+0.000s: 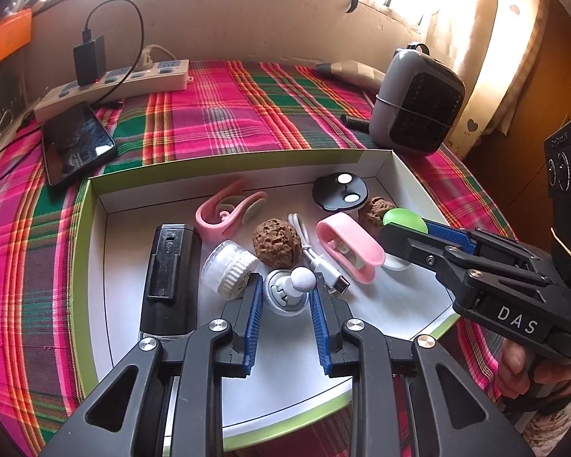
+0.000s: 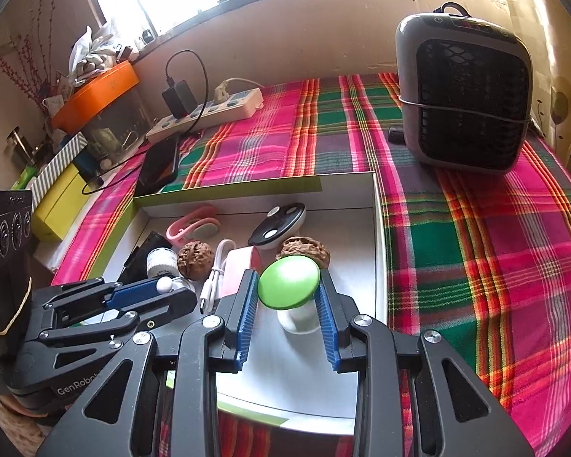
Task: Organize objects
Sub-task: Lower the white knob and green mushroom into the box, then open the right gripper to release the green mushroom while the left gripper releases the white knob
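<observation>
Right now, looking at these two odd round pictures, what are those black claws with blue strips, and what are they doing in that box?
There is no robot here: a person holds one hand-held tool in each hand. Each tool carries a wide-angle camera looking along its own jaws, so one picture comes from the left tool and one from the right. The left gripper has its jaws closed on a small white knob-topped gadget. The right gripper is closed on a mushroom-shaped thing with a green cap. Both stand in a shallow box with green sides on a plaid cloth. Also in the box: two walnuts, a pink clip, a white cable and a black device. Outside it stand a grey fan, a phone and a power strip.
</observation>
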Motion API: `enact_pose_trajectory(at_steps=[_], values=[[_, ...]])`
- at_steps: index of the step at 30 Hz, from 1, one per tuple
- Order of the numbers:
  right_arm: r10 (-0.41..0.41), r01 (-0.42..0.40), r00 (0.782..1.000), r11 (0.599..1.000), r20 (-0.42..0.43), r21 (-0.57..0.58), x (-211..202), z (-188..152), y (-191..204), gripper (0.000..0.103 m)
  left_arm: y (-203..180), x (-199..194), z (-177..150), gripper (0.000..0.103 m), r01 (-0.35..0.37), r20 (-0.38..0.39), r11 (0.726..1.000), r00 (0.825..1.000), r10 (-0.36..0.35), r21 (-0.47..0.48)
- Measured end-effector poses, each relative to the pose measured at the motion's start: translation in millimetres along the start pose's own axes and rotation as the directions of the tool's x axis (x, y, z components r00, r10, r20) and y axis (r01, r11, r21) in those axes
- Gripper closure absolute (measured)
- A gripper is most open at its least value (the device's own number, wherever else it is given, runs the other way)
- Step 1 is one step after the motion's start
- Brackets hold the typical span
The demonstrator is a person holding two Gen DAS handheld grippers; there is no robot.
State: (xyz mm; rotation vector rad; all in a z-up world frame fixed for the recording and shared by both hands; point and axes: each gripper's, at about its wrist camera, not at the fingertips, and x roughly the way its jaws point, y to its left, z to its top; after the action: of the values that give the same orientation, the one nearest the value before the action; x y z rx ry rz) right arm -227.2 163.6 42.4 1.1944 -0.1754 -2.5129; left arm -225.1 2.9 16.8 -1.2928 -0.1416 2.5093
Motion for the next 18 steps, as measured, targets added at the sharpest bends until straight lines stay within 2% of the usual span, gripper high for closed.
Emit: enact_pose_trajectory(at_steps=[18], values=[[-0.020, 0.020, 1.000, 0.999, 0.010, -0.030, -0.2, -3.1, 4.3, 0.071, -2.9, -0.7, 0.4, 0.080, -0.035, 0.002, 0.999, 0.999, 0.035, 0.016]])
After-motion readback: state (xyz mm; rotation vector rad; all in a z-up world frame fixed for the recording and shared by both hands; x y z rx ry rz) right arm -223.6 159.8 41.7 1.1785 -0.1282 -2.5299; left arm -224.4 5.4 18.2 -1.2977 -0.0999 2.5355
